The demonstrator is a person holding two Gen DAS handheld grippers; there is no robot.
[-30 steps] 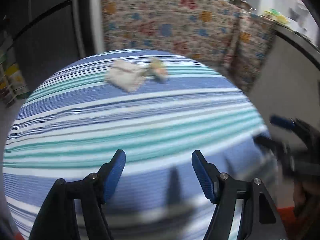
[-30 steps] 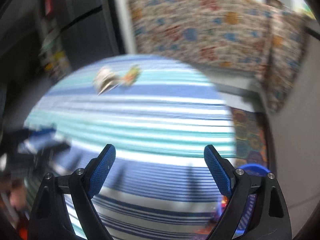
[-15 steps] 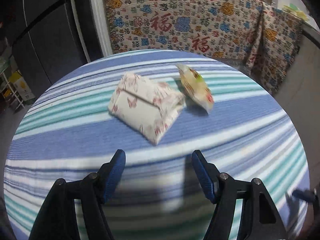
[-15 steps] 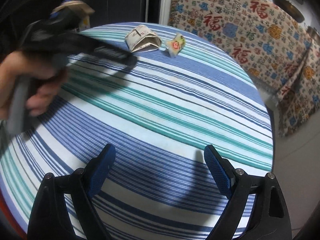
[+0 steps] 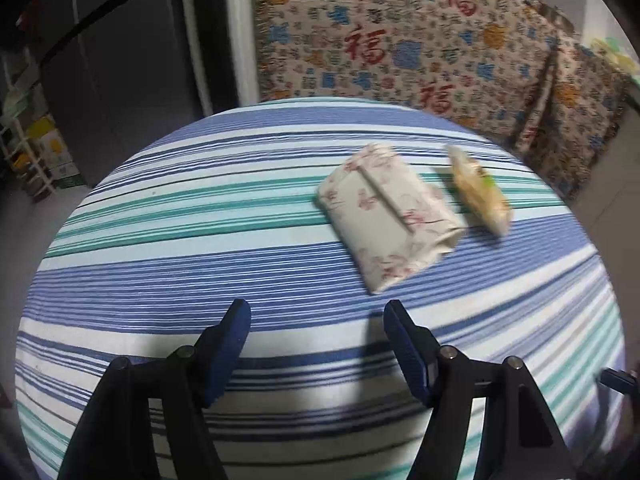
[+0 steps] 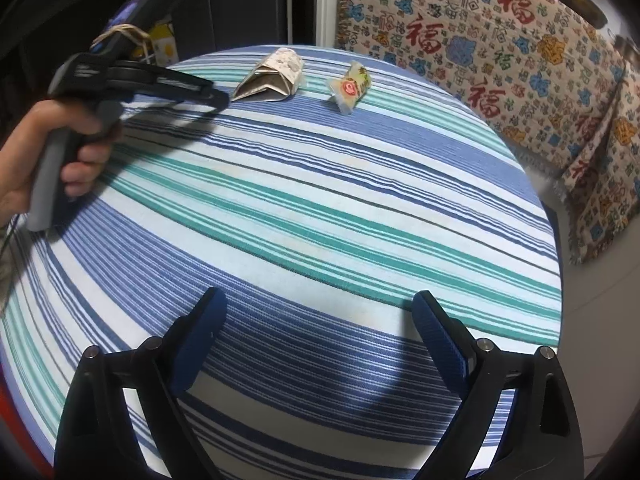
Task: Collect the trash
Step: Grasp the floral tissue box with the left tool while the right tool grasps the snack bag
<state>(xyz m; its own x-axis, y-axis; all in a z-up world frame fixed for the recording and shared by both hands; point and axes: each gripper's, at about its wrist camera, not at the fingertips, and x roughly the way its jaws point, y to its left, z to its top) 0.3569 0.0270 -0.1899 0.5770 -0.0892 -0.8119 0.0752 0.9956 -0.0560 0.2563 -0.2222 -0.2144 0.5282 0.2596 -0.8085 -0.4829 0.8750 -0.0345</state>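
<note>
Right gripper [image 6: 320, 320] nearest, low over the striped tablecloth [image 6: 320, 208], jaws spread wide with nothing between them. Left gripper [image 5: 316, 320] likewise released and empty, fingertips short of the folded floral paper packet [image 5: 388, 220]; from the right wrist view a hand [image 6: 52, 152] grips its handle at left, its tip just beside the packet. Far side of the round table: packet, then just right of it a small crumpled wrapper [image 6: 350, 86], apart from the packet; patterned cloth [image 6: 500, 52] hangs beyond.
</note>
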